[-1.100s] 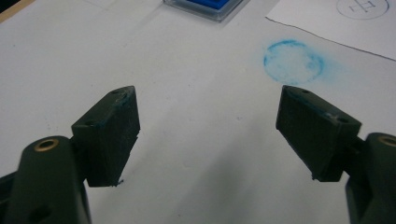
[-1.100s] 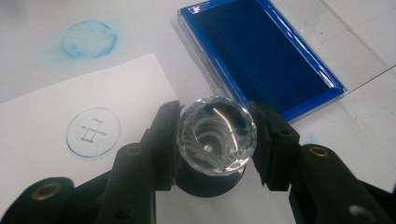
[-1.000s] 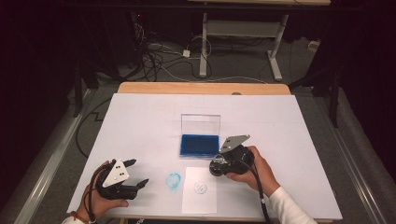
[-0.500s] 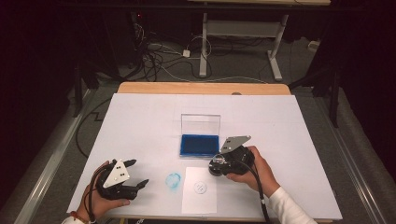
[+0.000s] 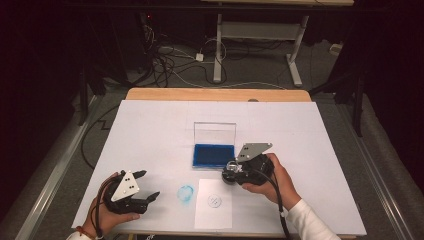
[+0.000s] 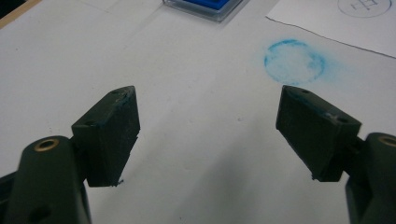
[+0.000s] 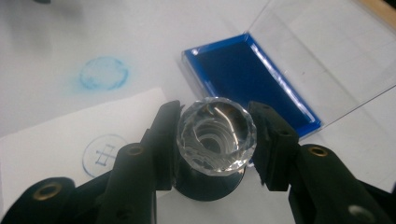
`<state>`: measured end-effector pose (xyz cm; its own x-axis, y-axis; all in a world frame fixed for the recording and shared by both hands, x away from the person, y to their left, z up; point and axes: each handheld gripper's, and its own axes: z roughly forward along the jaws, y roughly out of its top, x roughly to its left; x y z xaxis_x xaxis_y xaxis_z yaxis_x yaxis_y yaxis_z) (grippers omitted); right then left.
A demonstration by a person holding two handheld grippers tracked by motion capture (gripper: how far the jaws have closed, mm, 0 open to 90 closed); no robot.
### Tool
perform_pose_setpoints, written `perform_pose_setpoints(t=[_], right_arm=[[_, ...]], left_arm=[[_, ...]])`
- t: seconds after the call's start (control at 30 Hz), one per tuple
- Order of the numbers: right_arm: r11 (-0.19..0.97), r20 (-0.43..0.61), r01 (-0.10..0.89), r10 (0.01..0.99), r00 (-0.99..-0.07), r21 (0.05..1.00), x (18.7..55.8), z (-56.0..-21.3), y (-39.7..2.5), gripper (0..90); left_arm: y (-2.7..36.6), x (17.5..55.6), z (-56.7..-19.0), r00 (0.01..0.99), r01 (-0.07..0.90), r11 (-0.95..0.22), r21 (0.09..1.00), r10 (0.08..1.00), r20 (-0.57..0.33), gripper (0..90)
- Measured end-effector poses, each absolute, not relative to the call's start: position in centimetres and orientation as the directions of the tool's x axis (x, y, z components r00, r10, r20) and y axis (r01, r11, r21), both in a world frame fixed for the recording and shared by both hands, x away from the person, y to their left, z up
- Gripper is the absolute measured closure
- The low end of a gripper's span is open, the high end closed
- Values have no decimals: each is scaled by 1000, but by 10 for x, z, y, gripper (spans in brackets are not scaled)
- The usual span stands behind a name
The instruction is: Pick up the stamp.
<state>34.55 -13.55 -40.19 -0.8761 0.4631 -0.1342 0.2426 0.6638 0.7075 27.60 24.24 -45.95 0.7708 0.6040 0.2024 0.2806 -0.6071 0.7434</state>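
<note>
Right gripper (image 7: 215, 140): jaws clamped on the crystal-topped stamp (image 7: 217, 135) (faceted knob up).
Stamp: just short of the ink pad (image 7: 252, 79), paper (image 7: 56, 140) beside it.
Left gripper (image 6: 208, 135): spread wide, holding nothing.

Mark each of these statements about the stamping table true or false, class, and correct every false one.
1. The right gripper is shut on the clear-topped stamp. True.
2. The left gripper holds the sheet of paper. False: its jaws stand open, holding nothing.
3. The ink pad has its lid closed. False: the clear lid stands open behind it.
4. The sheet of paper bears a round printed mark. True.
5. A blue smudge lies on the table beside the paper. True.
</note>
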Motion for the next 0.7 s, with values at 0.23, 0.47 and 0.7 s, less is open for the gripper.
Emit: perform_pose_setpoints(t=[0.23,0.47,0.7], right_arm=[[641,-136,222,460,-878,735,343,-390,-134,569],[623,-158,193,462,-873,758,341,-378,-133,569],[611,-178,168,464,-868,774,342,-371,-130,569]], left_arm=[[243,276,-459,767,264,-615,743,601,224,212],[240,277,-461,775,278,-598,751,602,192,212],[236,279,-463,784,278,-600,750,593,185,212]])
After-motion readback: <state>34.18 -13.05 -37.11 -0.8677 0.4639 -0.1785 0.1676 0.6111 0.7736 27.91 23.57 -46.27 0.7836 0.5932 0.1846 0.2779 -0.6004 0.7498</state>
